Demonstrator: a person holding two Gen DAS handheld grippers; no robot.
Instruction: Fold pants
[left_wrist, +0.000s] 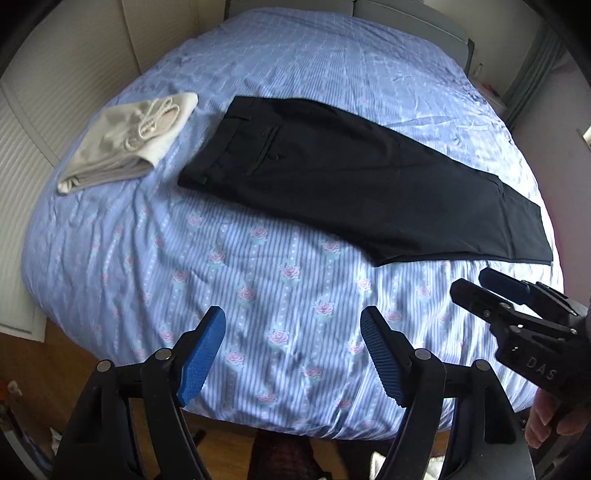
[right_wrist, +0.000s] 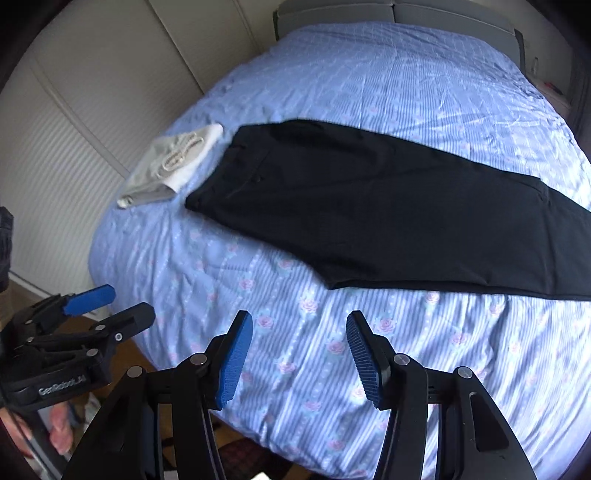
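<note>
We hold the left gripper (left_wrist: 291, 350) over the near edge of the bed, its blue pads (left_wrist: 201, 360) standing well apart with nothing but the bedspread showing between them. In the left wrist view the right gripper (left_wrist: 476, 284) comes in at about four o'clock, and a few of our fingers (left_wrist: 546, 417) curl round its handle at the edge of the picture. The right gripper (right_wrist: 299, 354) likewise hangs over the near edge with its jaws apart and nothing between them; in its own view the left gripper (right_wrist: 118, 302) shows at about eight o'clock, low at the left edge.

Beyond both, the blue striped bedspread (left_wrist: 258, 280) with pink roses covers the bed. The black pants (left_wrist: 351, 177) lie flat on it, already folded leg over leg, well apart from either gripper, at about twelve to two o'clock: the waistband towards eleven, the leg ends running out towards three. Just beside the waistband, at about ten o'clock, rests a folded pale garment (left_wrist: 125, 144) with a white drawstring on top. White cupboard doors (right_wrist: 92, 122) stand past the bed at nine to eleven o'clock.
</note>
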